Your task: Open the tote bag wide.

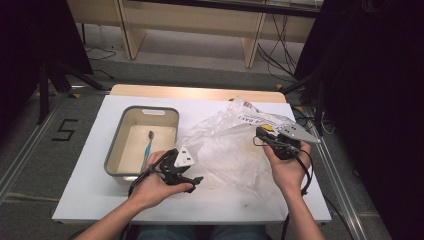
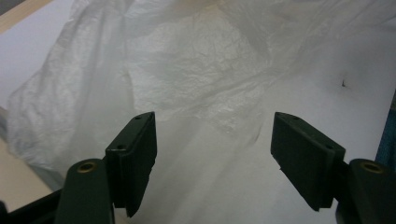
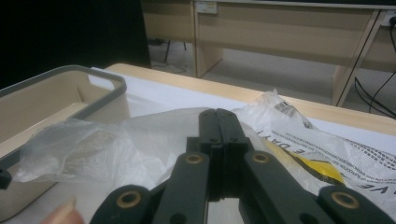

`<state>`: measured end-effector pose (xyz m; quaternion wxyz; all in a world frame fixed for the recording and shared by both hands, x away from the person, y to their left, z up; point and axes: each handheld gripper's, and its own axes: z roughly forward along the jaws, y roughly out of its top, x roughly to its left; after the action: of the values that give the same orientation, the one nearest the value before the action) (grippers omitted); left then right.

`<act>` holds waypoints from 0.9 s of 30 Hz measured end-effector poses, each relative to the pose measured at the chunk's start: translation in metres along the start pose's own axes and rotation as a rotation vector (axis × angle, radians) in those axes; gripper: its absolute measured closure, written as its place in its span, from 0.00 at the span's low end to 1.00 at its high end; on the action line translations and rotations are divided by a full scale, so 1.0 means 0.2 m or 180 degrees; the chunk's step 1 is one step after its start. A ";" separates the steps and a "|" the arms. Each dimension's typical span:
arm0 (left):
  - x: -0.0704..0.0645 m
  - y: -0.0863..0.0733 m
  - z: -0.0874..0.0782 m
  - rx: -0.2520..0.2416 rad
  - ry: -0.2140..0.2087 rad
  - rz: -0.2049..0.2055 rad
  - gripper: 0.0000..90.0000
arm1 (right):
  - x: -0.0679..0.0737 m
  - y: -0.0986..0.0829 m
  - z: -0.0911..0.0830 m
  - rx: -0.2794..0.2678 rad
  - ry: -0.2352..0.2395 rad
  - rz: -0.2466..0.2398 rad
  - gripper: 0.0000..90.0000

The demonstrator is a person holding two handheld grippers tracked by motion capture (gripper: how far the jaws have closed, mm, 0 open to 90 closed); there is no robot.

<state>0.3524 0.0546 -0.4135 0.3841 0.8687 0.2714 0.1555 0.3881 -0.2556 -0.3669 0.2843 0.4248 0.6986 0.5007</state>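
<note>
Left gripper (image 2: 212,158) agape before plastic bag (image 2: 187,74), bin (image 1: 142,140) just beside

White-topped table (image 1: 90,190) bears a grey-rimmed beige bin (image 1: 116,145) and, just beside it, a crumpled clear plastic bag (image 1: 230,150).

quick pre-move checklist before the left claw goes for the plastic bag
1. Left claw open: ok, its jaws stand wide apart.
2. Left claw lined up with the plastic bag: ok, the bag lies just ahead of the jaws, not yet between them.
3. Right claw shut: ok, jaws pressed together.
4. Right claw actually pinching the bag: cannot tell, the bag film lies around the jaw tips but no film shows between them.
5. Toothbrush out of the way: ok, it lies inside the bin, apart from the bag.
6. Bag resting on the table: ok, it is spread right of the bin.
</note>
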 end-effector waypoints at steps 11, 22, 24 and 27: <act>0.17 0.01 -0.16 -0.0094 0.0183 -0.0228 0.33 | 0.01 0.00 0.00 0.0009 0.0008 0.0002 1.00; 0.29 0.00 -0.23 -0.0084 0.0311 -0.0365 0.31 | 0.00 0.00 0.00 0.0007 -0.0005 0.0023 1.00; 0.30 0.00 -0.23 -0.0087 0.0318 -0.0386 0.31 | 0.00 0.00 0.00 0.0000 -0.0012 0.0032 1.00; 0.32 -0.01 -0.24 -0.0096 0.0344 -0.0428 0.31 | -0.01 0.00 0.00 -0.0004 -0.0022 0.0043 1.00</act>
<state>0.3800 0.1219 -0.3785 0.3915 0.8330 0.3471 0.1801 0.3888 -0.2567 -0.3677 0.2835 0.4311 0.6945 0.5015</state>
